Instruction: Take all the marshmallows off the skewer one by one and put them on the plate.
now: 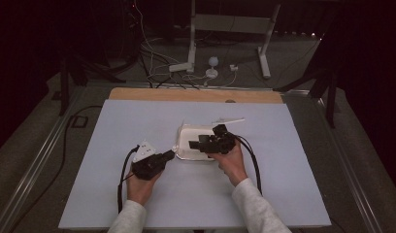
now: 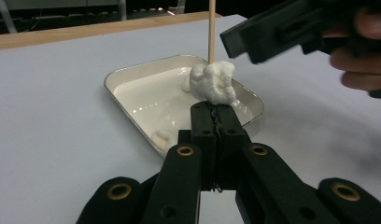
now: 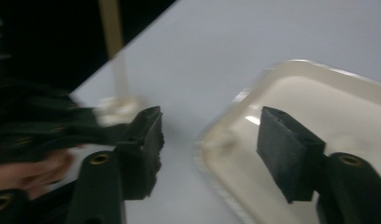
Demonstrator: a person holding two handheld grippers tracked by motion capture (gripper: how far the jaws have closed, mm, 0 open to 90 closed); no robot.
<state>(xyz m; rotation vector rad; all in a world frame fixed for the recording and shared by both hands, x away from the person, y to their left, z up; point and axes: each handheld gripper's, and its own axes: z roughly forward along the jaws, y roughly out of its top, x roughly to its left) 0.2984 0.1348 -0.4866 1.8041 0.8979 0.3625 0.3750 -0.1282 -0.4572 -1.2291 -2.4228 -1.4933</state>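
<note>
Left black two-jaw gripper (image 2: 215,109), in its own view: jaws pressed together on the lower edge of a lumpy white marshmallow-like mass (image 2: 213,82) skewered on a thin wooden stick (image 2: 210,28). The stick rises toward 12 o'clock out of the view. Behind the mass lies a shallow, rounded-rectangular cream-white tray (image 2: 132,99) on the pale blue-grey tabletop (image 2: 53,116); a small white piece (image 2: 161,136) rests near the tray's edge at 7 o'clock. Right black two-jaw gripper (image 3: 207,135), in its own view: jaws spread wide, holding nothing, one over the tray (image 3: 291,74), the other beside the mass (image 3: 115,111). High view: left gripper (image 1: 170,155) at the tray's (image 1: 186,130) 9 o'clock edge; right gripper (image 1: 195,144) above the tray.
</note>
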